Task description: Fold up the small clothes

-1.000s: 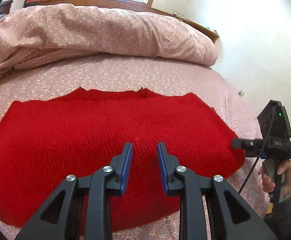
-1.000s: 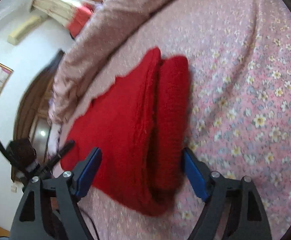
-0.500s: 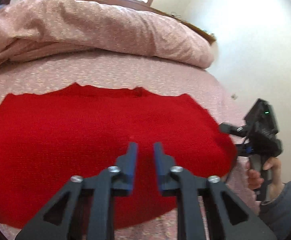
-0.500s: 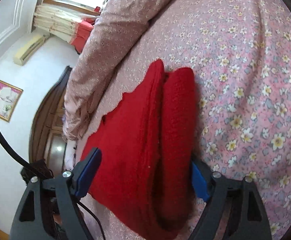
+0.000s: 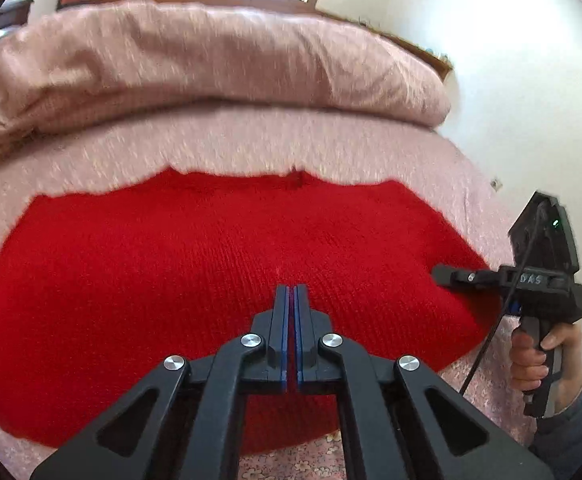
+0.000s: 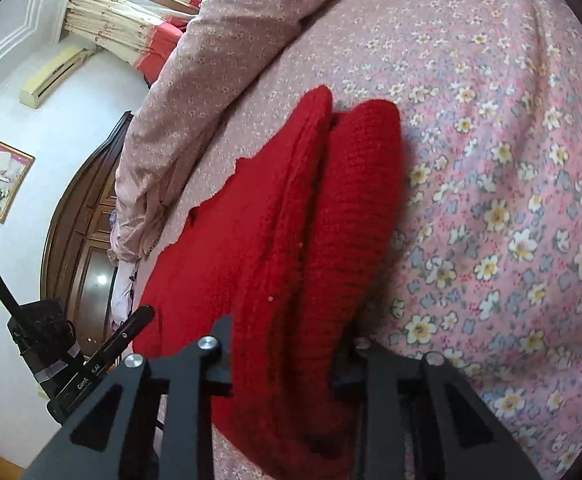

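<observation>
The red sweater [image 5: 219,272] lies spread on the flowered bedsheet [image 6: 511,128], below the rolled quilt [image 5: 211,64]. The right gripper [image 6: 287,364] clamps the sweater's thick folded end, likely to carry it over. The left gripper [image 5: 291,292] hovers above the sweater's middle, jaws closed on nothing, probably to press it down.

A bed covered with a pink sheet printed with small flowers [image 6: 511,128] carries everything. A red knitted garment [image 5: 211,264] lies flat across it, its right edge folded into thick layers [image 6: 355,208]. Beyond the garment, a bunched-up pink floral quilt [image 5: 211,60] rests along the far side of the bed [image 5: 331,140].
</observation>
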Motion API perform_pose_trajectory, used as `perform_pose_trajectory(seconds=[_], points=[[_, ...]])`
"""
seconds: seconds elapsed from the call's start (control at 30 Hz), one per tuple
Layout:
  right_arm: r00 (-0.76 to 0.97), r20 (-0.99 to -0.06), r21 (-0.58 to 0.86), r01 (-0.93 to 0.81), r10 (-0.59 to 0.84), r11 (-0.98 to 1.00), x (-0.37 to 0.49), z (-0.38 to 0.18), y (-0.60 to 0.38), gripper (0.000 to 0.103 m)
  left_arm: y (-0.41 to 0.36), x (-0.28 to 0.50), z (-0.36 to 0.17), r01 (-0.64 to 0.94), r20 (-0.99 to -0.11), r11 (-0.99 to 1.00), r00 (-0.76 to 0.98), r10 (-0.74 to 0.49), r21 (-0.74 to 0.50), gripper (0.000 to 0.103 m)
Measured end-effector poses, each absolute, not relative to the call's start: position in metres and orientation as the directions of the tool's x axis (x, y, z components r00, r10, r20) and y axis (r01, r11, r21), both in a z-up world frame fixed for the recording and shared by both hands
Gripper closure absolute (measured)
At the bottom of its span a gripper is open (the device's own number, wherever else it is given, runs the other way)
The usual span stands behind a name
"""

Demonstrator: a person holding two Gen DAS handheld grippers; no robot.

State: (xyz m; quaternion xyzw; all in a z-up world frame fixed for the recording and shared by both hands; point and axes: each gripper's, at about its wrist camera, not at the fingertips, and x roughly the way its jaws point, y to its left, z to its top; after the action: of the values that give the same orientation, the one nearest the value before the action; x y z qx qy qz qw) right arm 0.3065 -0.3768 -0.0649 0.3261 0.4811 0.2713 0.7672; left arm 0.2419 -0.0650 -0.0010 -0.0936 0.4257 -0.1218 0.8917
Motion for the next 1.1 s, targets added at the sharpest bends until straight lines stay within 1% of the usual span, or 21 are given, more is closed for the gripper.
perform_pose_trajectory(seconds=[0.03,0.1,0.13,0.2,0.3,0.33,0.37,0.4,0.43,0.47,0.53,0.57,0.67,0.73,0.83,0.93,1.0,1.03,1.1], points=[[0.393,-0.564,0.758,-0.103,0.727,0.644,0.305,-0.064,-0.378,0.075,-0.065,0.244,-0.008,0.130,-0.747,0.955,0.598,-0.291,-0.268,0.103],[0.398,-0.561,0.759,-0.104,0.726,0.643,0.305,-0.061,-0.377,0.077,-0.063,0.244,-0.019,0.133,-0.735,0.952,0.609,-0.298,-0.276,0.103],[0.403,-0.563,0.754,-0.106,0.721,0.648,0.304,-0.059,-0.376,0.078,-0.065,0.242,-0.019,0.138,-0.731,0.955,0.618,-0.290,-0.262,0.103],[0.411,-0.570,0.741,-0.118,0.712,0.661,0.305,-0.052,-0.372,0.079,-0.070,0.240,-0.012,0.140,-0.737,0.964,0.622,-0.262,-0.225,0.103],[0.421,-0.581,0.720,-0.135,0.697,0.681,0.305,-0.043,-0.369,0.079,-0.071,0.235,0.004,0.147,-0.712,0.962,0.648,-0.270,-0.230,0.103],[0.421,-0.584,0.716,-0.134,0.693,0.685,0.305,-0.043,-0.368,0.079,-0.072,0.235,0.004,0.144,-0.717,0.965,0.647,-0.260,-0.220,0.103],[0.422,-0.589,0.712,-0.132,0.689,0.690,0.306,-0.043,-0.368,0.079,-0.073,0.239,-0.004,0.133,-0.740,0.968,0.625,-0.248,-0.212,0.103],[0.421,-0.591,0.712,-0.129,0.688,0.690,0.306,-0.043,-0.368,0.079,-0.071,0.241,-0.013,0.123,-0.754,0.966,0.605,-0.255,-0.228,0.103],[0.420,-0.588,0.716,-0.125,0.691,0.686,0.307,-0.044,-0.368,0.079,-0.069,0.241,-0.019,0.114,-0.751,0.962,0.605,-0.265,-0.247,0.103],[0.420,-0.588,0.718,-0.124,0.692,0.685,0.307,-0.044,-0.369,0.079,-0.070,0.238,-0.019,0.114,-0.740,0.964,0.621,-0.257,-0.238,0.103],[0.422,-0.590,0.715,-0.124,0.688,0.688,0.306,-0.042,-0.369,0.080,-0.078,0.237,-0.016,0.120,-0.751,0.974,0.621,-0.224,-0.191,0.103],[0.425,-0.591,0.712,-0.125,0.686,0.691,0.305,-0.038,-0.368,0.080,-0.078,0.237,-0.016,0.115,-0.753,0.974,0.619,-0.223,-0.193,0.103],[0.446,-0.588,0.700,-0.139,0.675,0.701,0.300,-0.014,-0.363,0.081,-0.071,0.238,-0.020,0.107,-0.744,0.961,0.614,-0.265,-0.254,0.103],[0.454,-0.605,0.670,-0.154,0.654,0.726,0.297,0.002,-0.352,0.081,-0.064,0.241,-0.021,0.106,-0.742,0.948,0.598,-0.303,-0.301,0.103],[0.447,-0.676,0.589,-0.149,0.586,0.794,0.298,0.035,-0.327,0.081,-0.048,0.248,-0.024,0.102,-0.725,0.898,0.555,-0.408,-0.427,0.103],[0.440,-0.760,0.448,-0.178,0.478,0.876,0.301,0.074,-0.290,0.081,-0.027,0.245,-0.024,0.102,-0.677,0.826,0.522,-0.518,-0.554,0.103],[0.439,-0.808,0.335,-0.206,0.393,0.919,0.300,0.096,-0.260,0.081,-0.009,0.236,-0.016,0.080,-0.648,0.781,0.510,-0.566,-0.619,0.103],[0.439,-0.825,0.288,-0.216,0.356,0.933,0.300,0.105,-0.248,0.081,0.006,0.227,-0.007,0.088,-0.616,0.761,0.531,-0.582,-0.643,0.103],[0.440,-0.854,0.193,-0.228,0.278,0.954,0.299,0.122,-0.217,0.081,0.031,0.209,0.013,0.112,-0.587,0.775,0.588,-0.556,-0.623,0.103]])
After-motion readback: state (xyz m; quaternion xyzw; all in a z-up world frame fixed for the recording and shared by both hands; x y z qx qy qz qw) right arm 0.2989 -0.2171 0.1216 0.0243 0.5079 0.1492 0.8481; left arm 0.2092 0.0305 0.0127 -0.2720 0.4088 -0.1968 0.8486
